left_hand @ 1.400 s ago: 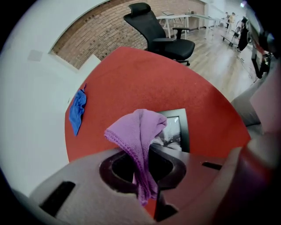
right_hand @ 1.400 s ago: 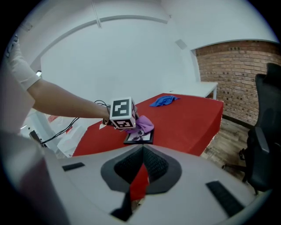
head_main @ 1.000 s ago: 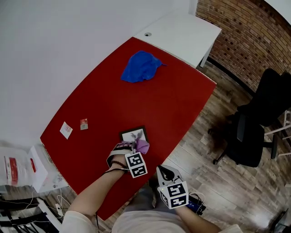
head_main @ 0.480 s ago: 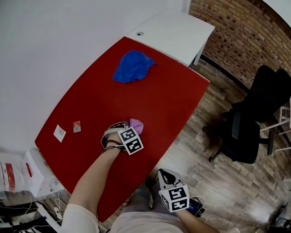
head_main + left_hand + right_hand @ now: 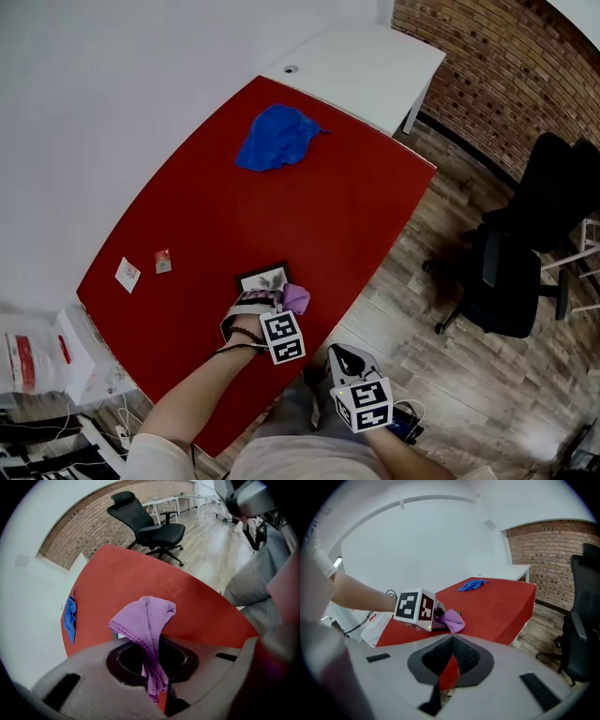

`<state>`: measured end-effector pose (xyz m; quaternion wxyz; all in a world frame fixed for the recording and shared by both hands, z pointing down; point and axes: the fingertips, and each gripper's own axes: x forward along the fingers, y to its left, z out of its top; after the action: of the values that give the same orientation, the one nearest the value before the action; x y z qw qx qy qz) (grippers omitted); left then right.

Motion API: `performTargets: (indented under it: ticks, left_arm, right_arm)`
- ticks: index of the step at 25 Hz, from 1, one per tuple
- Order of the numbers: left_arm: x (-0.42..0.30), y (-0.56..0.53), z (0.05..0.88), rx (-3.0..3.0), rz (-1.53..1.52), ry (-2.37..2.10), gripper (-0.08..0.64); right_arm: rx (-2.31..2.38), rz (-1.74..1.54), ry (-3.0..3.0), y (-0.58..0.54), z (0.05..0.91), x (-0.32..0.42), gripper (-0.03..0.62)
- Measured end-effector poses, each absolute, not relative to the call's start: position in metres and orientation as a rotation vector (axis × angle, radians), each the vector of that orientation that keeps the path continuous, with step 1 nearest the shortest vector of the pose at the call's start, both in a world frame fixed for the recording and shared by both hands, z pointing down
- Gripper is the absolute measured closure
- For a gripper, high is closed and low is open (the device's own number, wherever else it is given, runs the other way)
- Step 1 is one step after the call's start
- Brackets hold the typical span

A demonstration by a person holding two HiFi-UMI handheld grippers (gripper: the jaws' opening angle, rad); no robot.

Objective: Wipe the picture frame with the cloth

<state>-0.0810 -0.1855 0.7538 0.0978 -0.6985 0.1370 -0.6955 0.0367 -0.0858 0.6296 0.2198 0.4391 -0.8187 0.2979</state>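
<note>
Lilac terry cloth [image 5: 145, 616] pinched between the jaws of the left hand-held gripper [image 5: 281, 304], bunched and spilling out past the tips. Sits at the near right corner of the picture frame [image 5: 262, 278], seemingly touching its edge. Lies flat, that frame, on the red table [image 5: 309, 211], close to the near edge, picture side up.

Looks like the wiping step itself, somewhere in mid-pass rather than at a start or finish. Calls next for a sweep of the cloth away from that corner across the glass and border, with light downward pressure and no snagging of the frame's raised rim. Risks sliding the unpinned frame along the table rather than cleaning it.

Right hand-held gripper [image 5: 343, 360] shut on nothing, jaws together, hanging nearer the person than the frame and off the table, well clear of the work.

Beyond the frame, well apart: a crumpled blue cloth [image 5: 277, 138]. Left of the frame: two small cards [image 5: 125, 274]. Further beyond, a white desk [image 5: 366, 61]; off to the right, a black office chair [image 5: 511, 281] on wooden flooring. Nothing between cloth and frame.
</note>
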Motion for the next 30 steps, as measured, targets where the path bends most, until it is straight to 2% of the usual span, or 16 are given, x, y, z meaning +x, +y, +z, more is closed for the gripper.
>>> performTargets:
  ticks: [5,9,15,21,30]
  left_arm:
    - [-0.083,-0.182,0.755,-2.092,-2.025,0.468,0.506]
    - [-0.088,-0.195,0.729,-2.254,-1.925,0.711,0.506]
    - [-0.084,-0.154,0.641,-2.728,-1.426,1.325,0.506]
    - [-0.105,-0.079,0.568,-2.863,-0.927,1.829,0.506]
    - [-0.135,-0.041,0.545,-2.783,-0.687,2.072,0.506]
  right_arm:
    - [1.202,0.807,-2.265,-0.086,0.631,0.035,0.588]
    - [1.212,0.775,-2.275,-0.09,0.624,0.039,0.588]
    - [1.221,0.711,-2.312,-0.094,0.593,0.042,0.588]
    - [1.228,0.633,-2.362,-0.084,0.551,0.034,0.588]
    - [1.218,0.622,-2.412,-0.066,0.528,0.003,0.588]
